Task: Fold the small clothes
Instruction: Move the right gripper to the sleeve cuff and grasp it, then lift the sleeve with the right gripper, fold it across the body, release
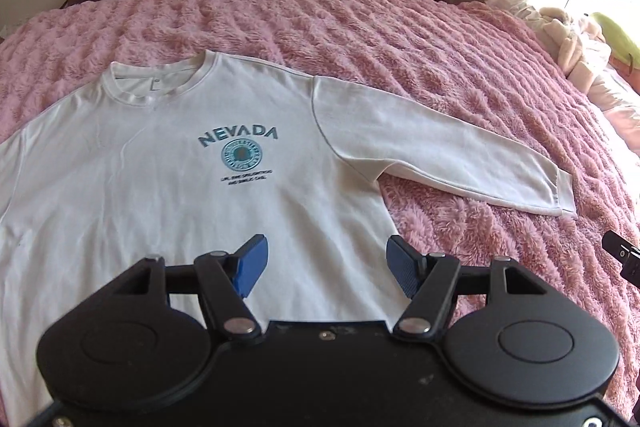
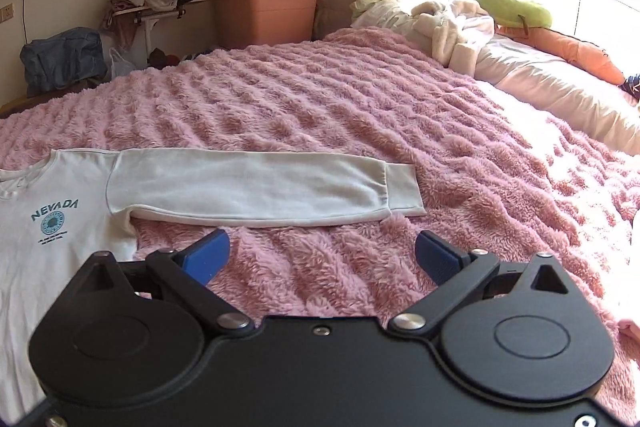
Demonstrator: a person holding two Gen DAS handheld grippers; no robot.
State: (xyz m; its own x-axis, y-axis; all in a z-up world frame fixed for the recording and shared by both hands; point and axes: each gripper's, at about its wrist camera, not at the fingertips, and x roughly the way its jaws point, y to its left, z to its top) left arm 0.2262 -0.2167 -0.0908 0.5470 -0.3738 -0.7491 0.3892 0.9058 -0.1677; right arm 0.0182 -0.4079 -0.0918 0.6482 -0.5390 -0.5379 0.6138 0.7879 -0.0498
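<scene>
Left gripper (image 1: 322, 263) w/ blue pads spread wide, grasping nothing, hovering over lower front of white long-sleeve Nevada sweatshirt (image 1: 172, 187). Laid flat, print side up, on fluffy pink blanket (image 1: 400, 39), collar (image 1: 156, 83) pointing away from gripper, prob. smoothed out so fold lines come easy. Teal logo (image 1: 240, 151) straight ahead of pads, mid-chest.

Right gripper (image 2: 322, 259) likewise released, empty, held over bare pink blanket just short of outstretched sleeve (image 2: 260, 195). Sleeve lying straight out to the side, cuff (image 2: 404, 191) ahead and slightly right of pads, shoulder seam ahead-left. Likely stretched full length so it can be swung across the body in one move.

Judging by layout: no fold made yet; both hands poised at near edge, approx. ready for first grab. Next step prob. right pads pinching sleeve near cuff, left steadying body or hem. Risk: plush pile snagging in pads w/ thin fabric.

Beyond bed: pink storage bin (image 2: 266, 15), cream plush robe (image 2: 452, 27) far right.
</scene>
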